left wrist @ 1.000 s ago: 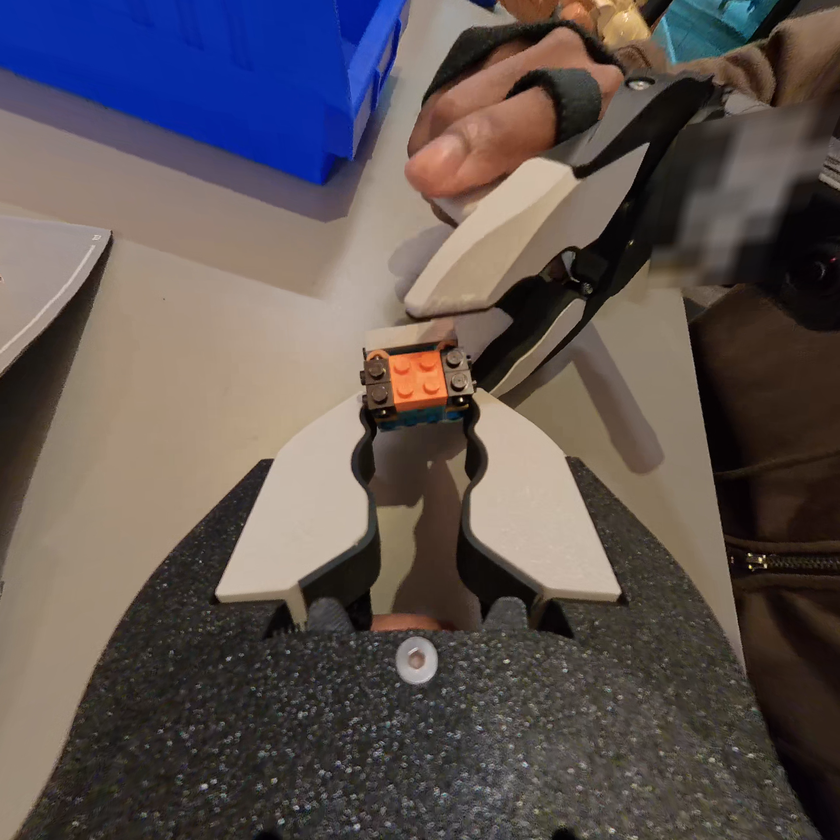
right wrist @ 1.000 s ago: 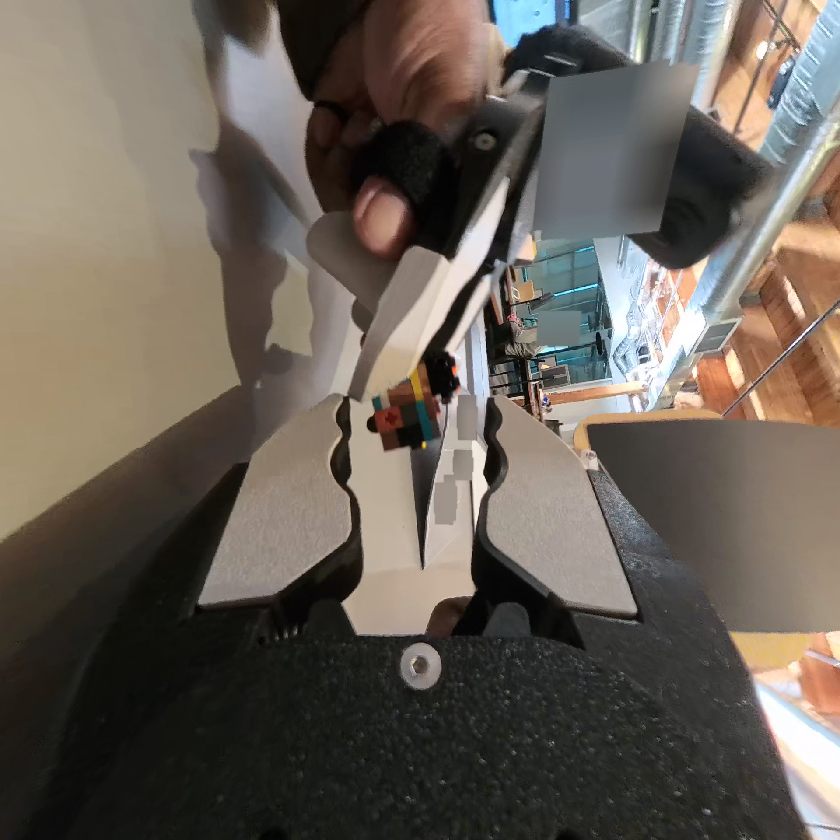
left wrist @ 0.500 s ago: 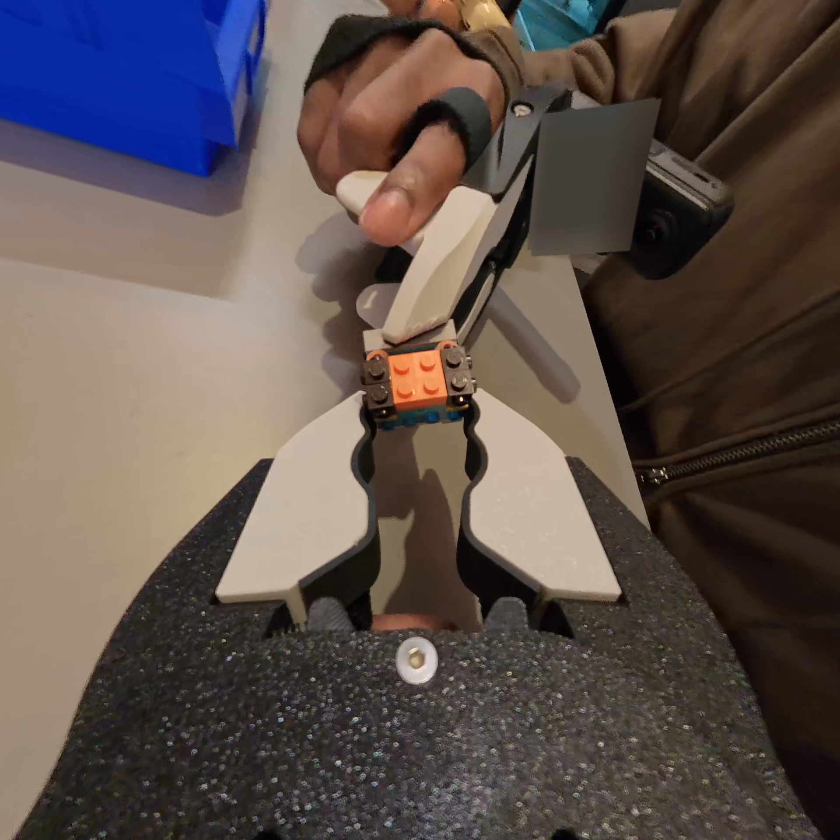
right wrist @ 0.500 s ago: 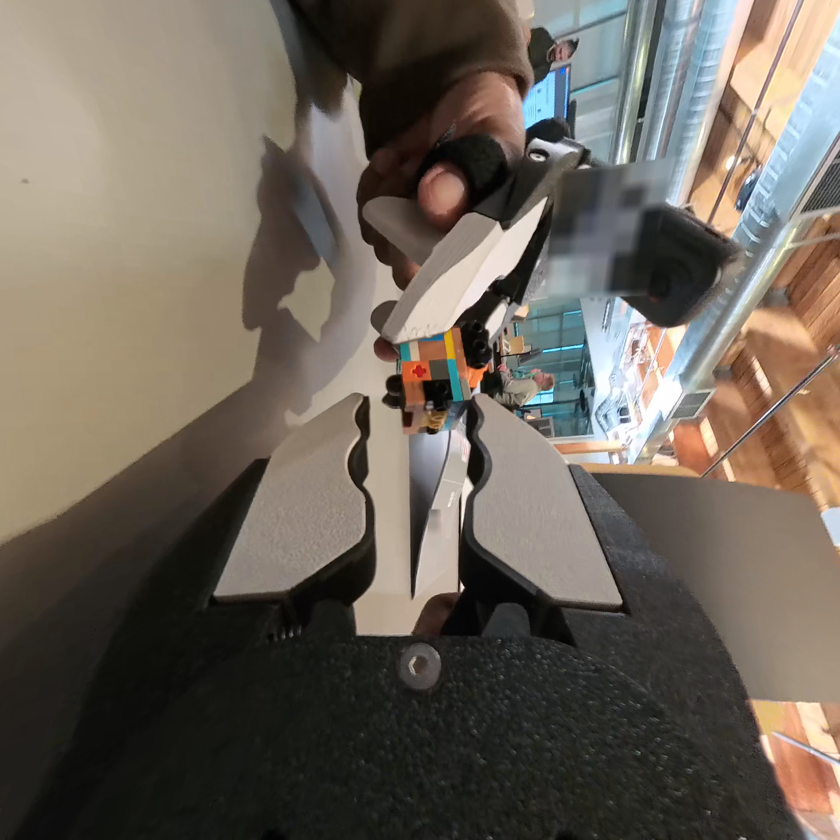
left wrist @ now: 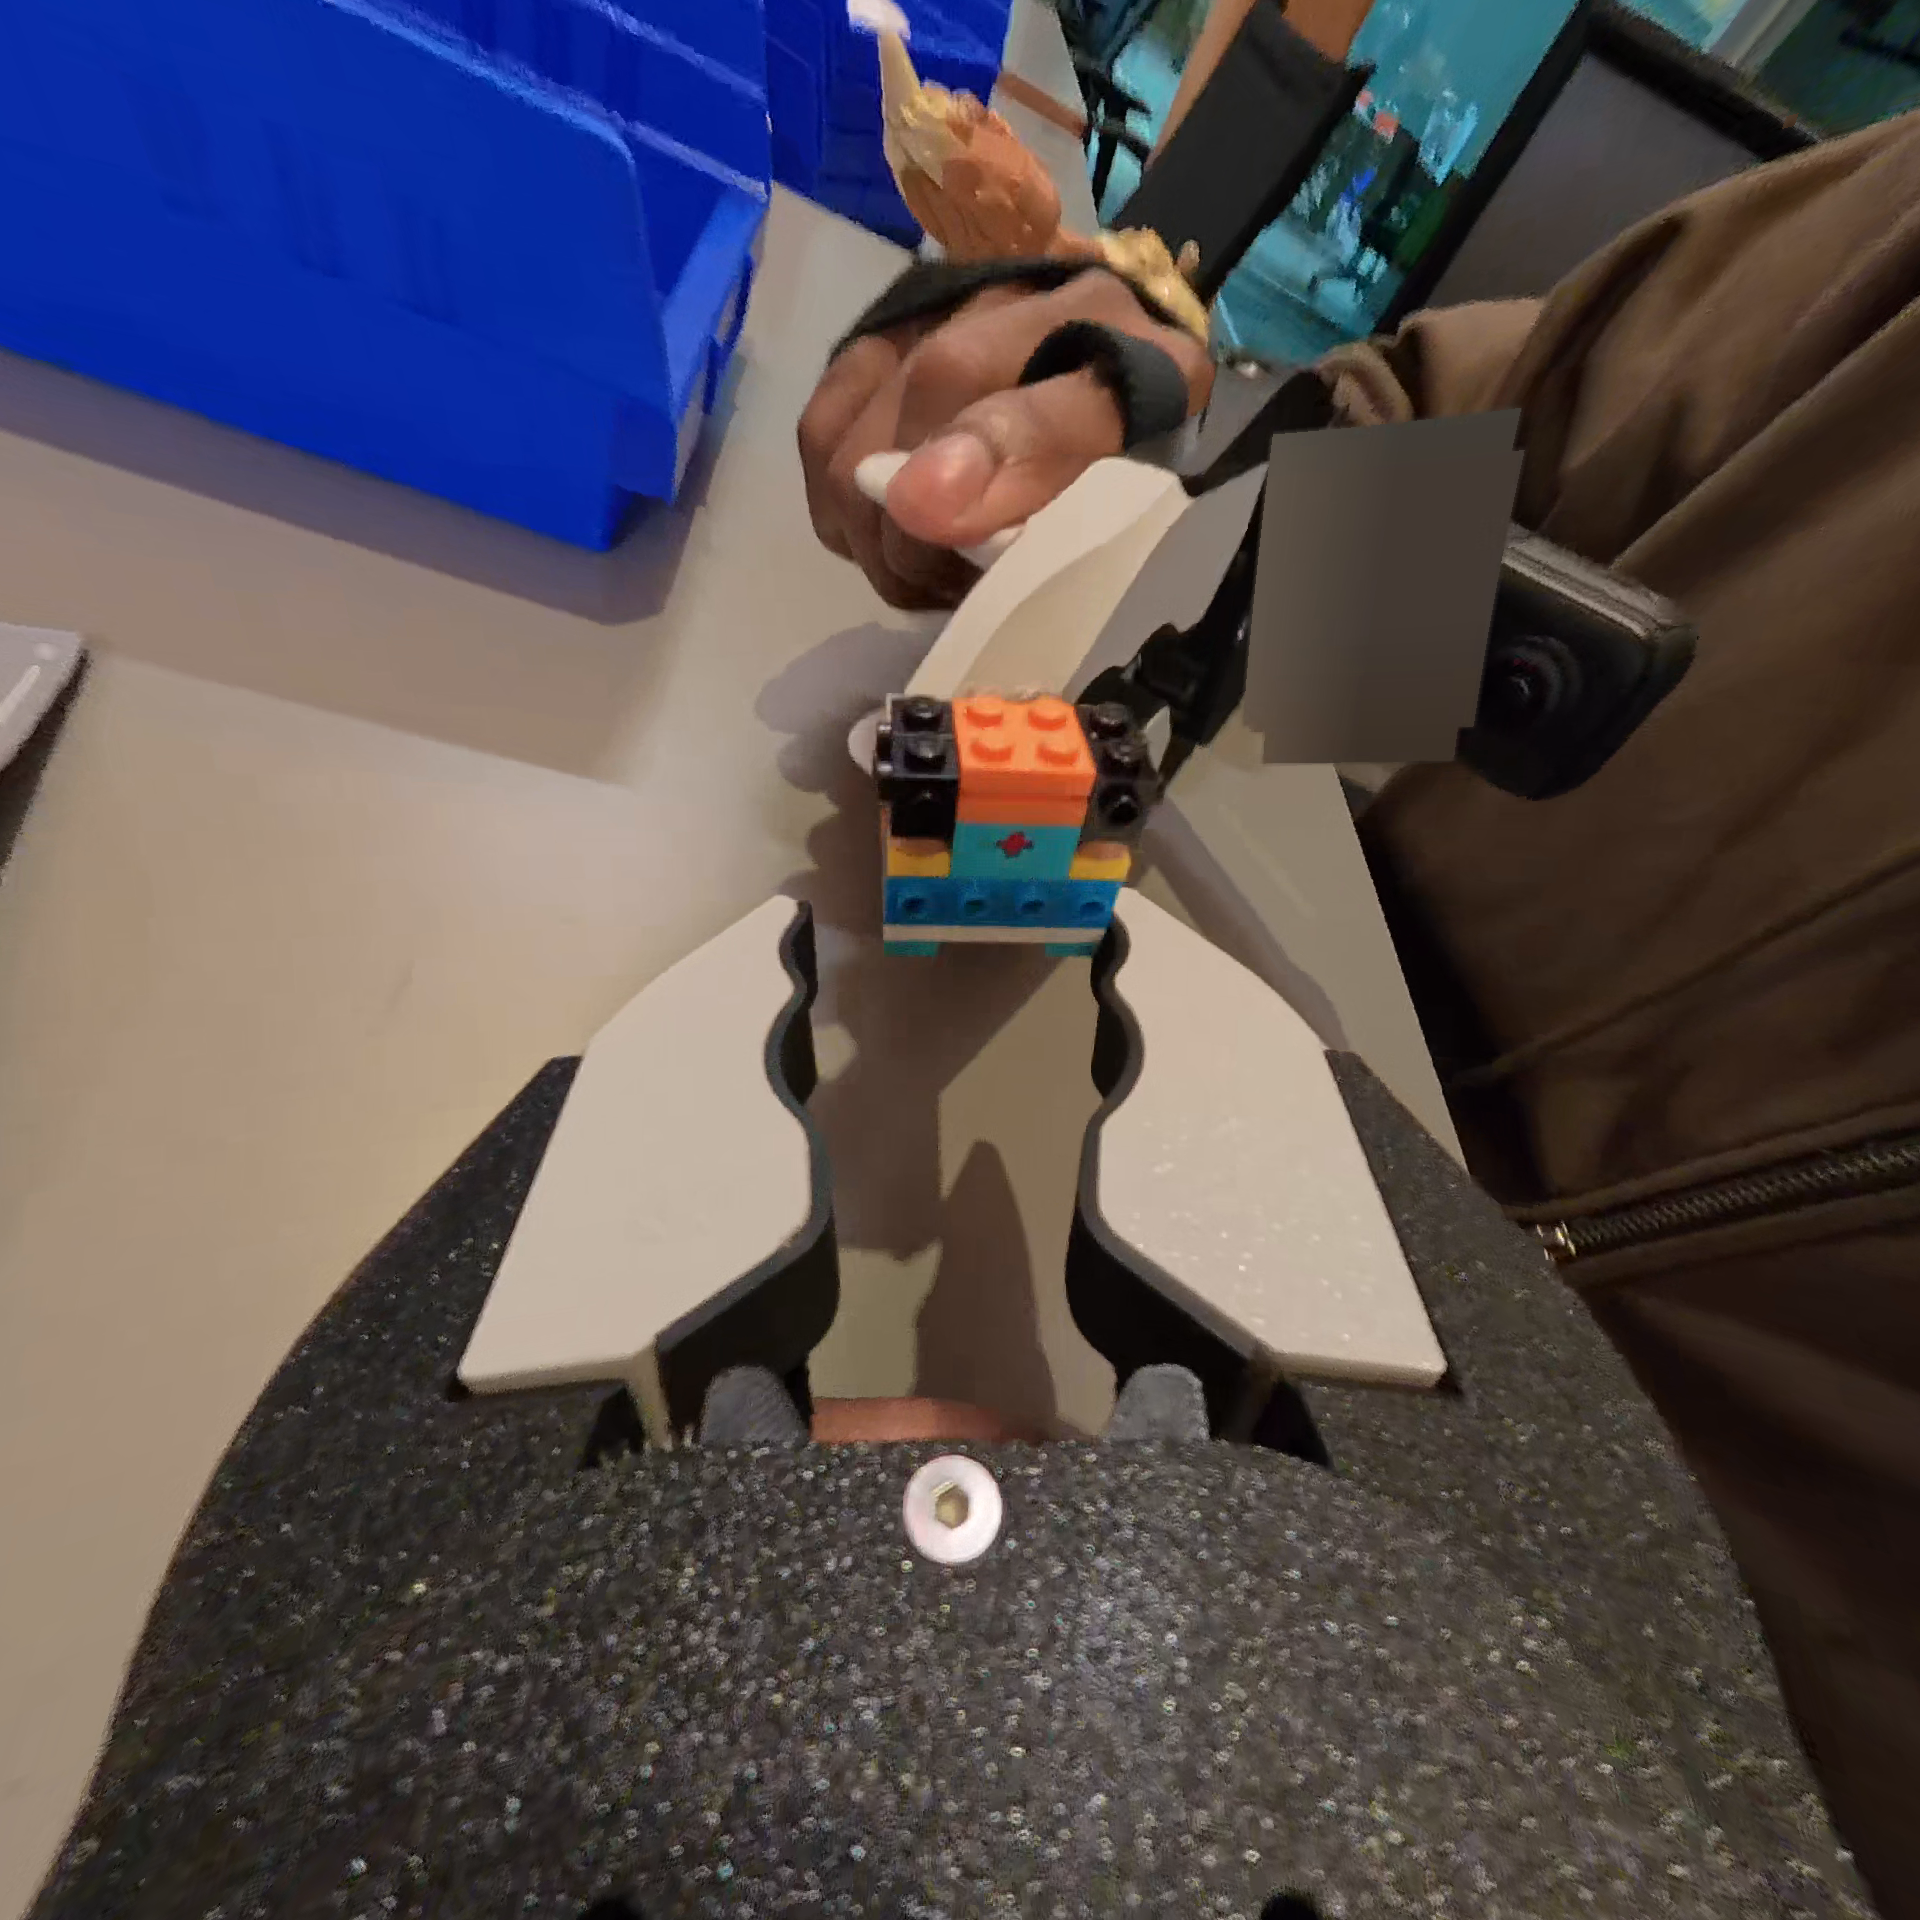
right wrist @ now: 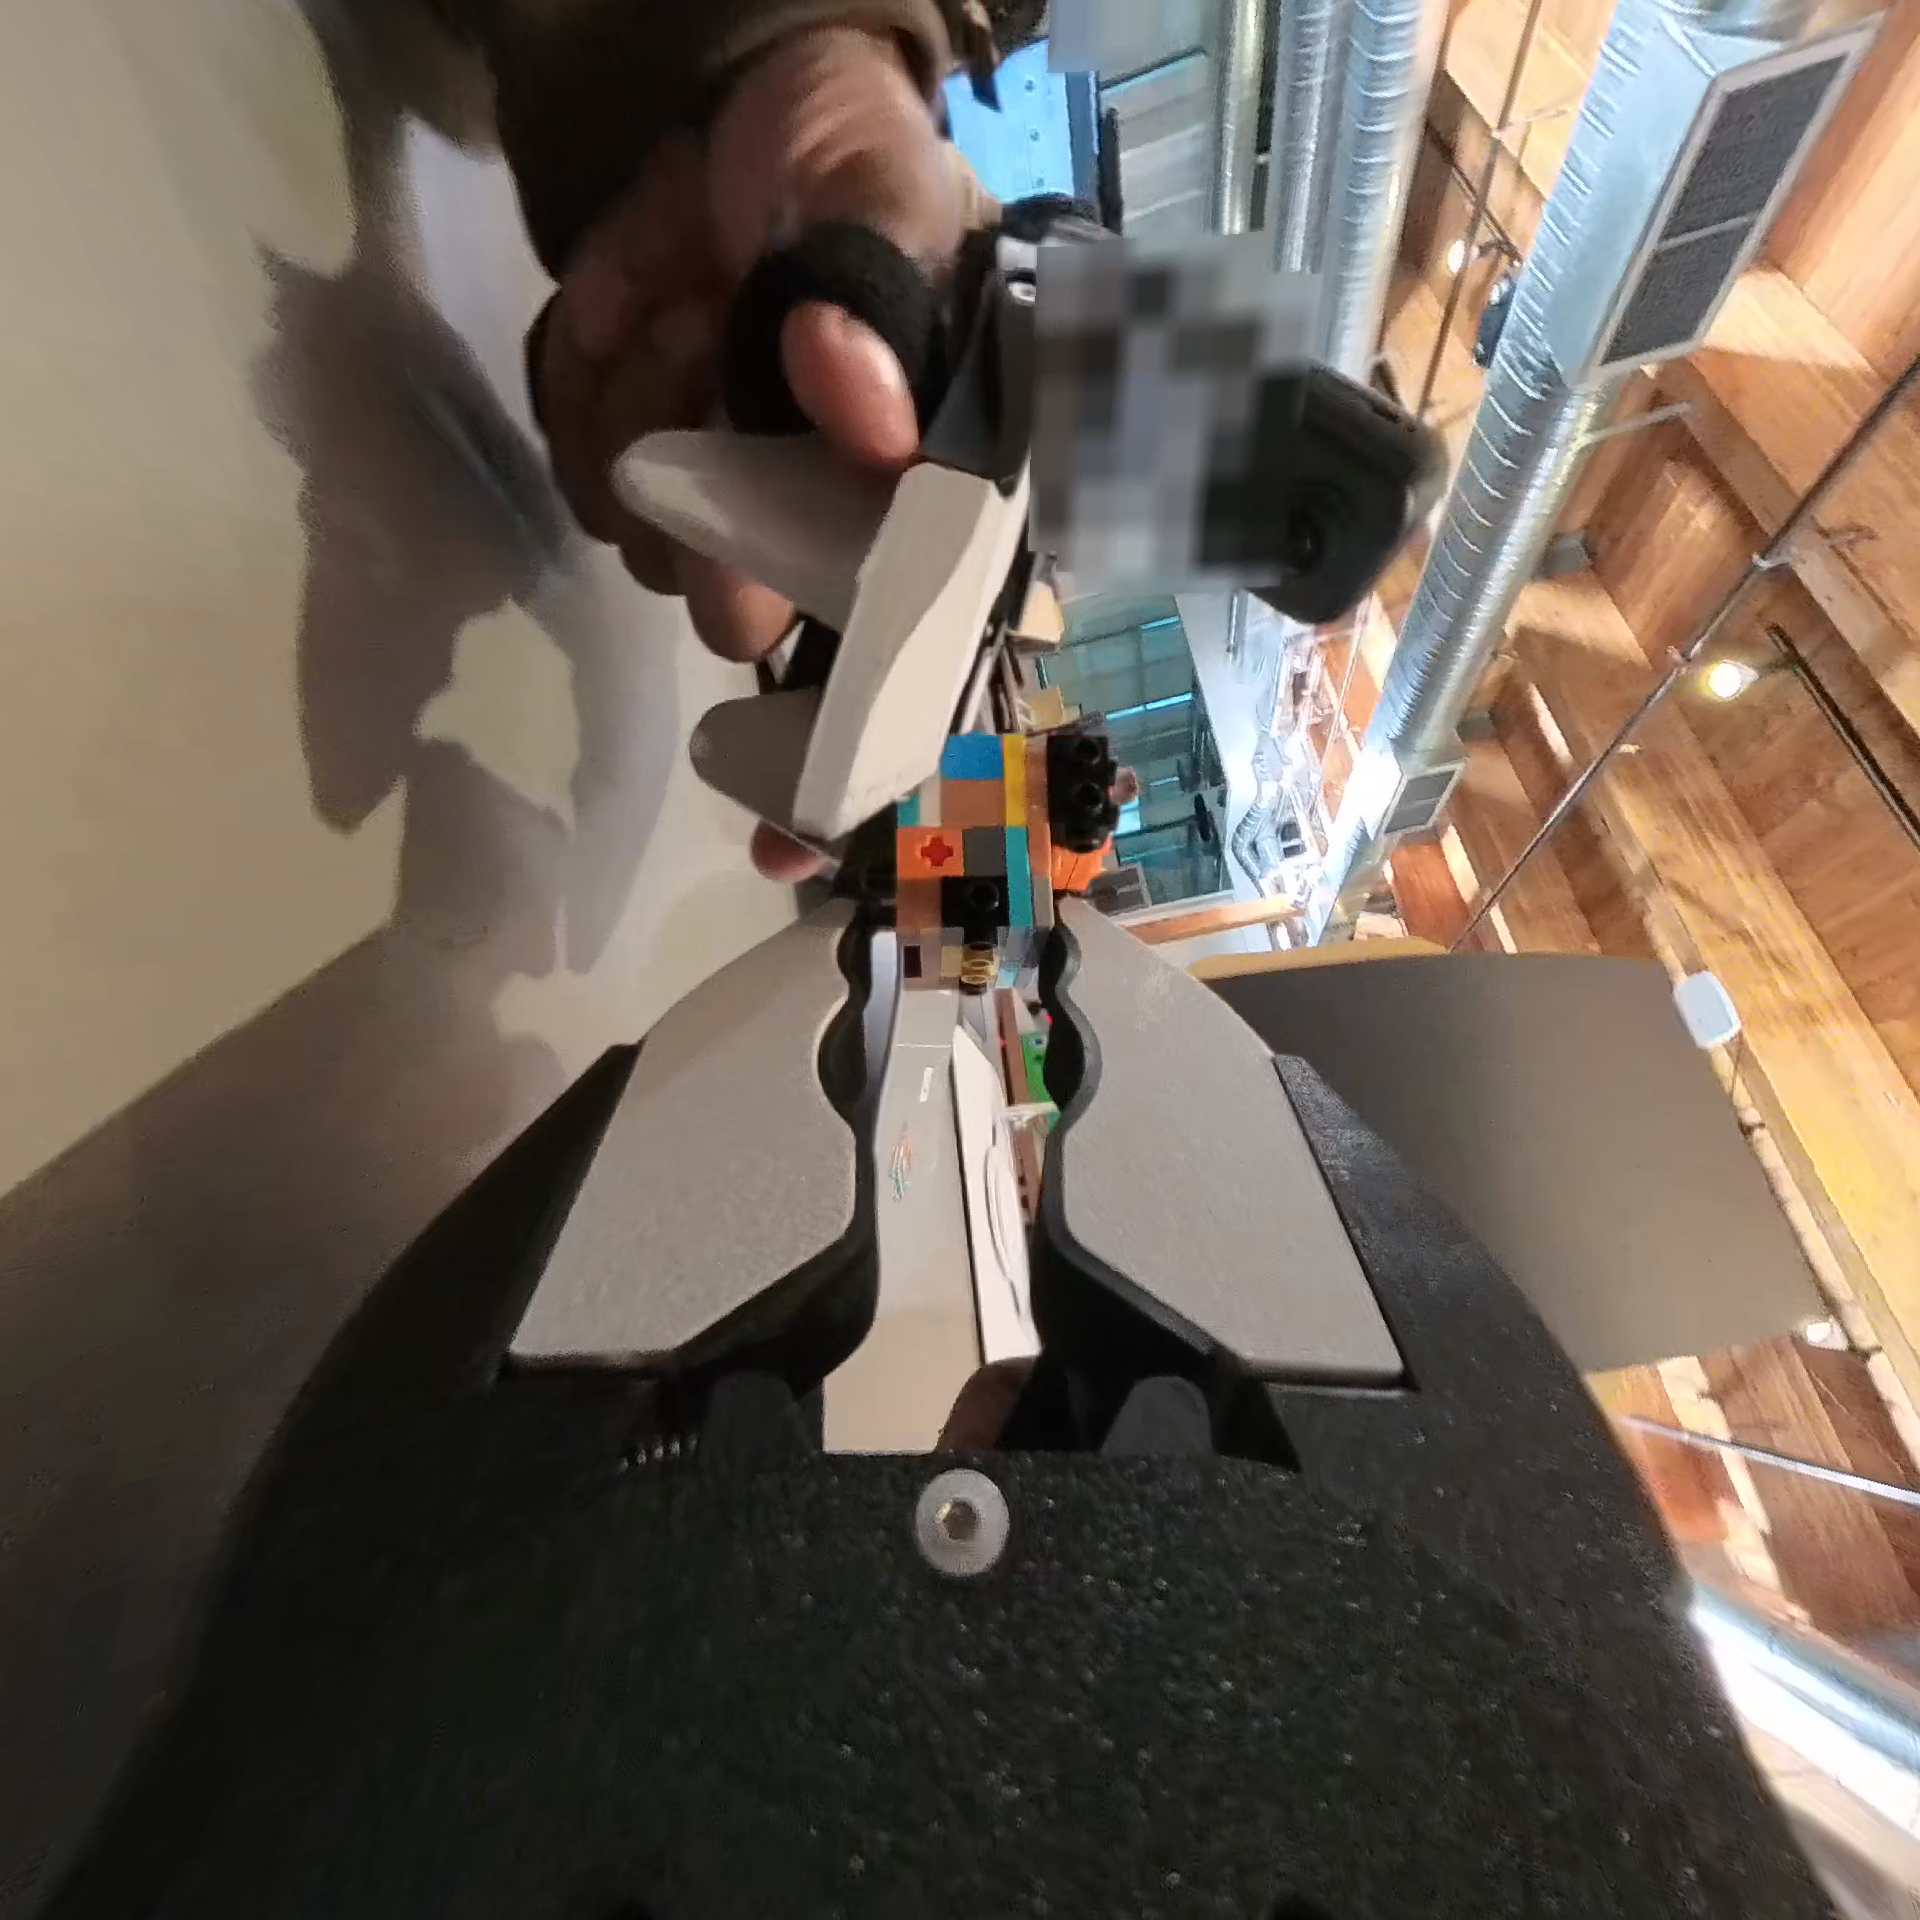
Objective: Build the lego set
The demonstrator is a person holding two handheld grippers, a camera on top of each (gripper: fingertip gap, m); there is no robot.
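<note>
I see the lego point(left wrist: 997, 821): orange top, black sides, teal and blue below. Bins point(left wrist: 395, 239) blue, table point(left wrist: 312, 883) beige.

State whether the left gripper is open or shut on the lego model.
Open: the left gripper fingers stand apart, table showing between one fingertip and the lego model blue base.

The left gripper point(left wrist: 951, 925) is opening and letting go of the lego model point(left wrist: 1003, 821), its fingers now standing apart below the blue base. The right gripper point(right wrist: 951, 920) is closing in on the model, taking it over, and more of the model's front is showing.
</note>
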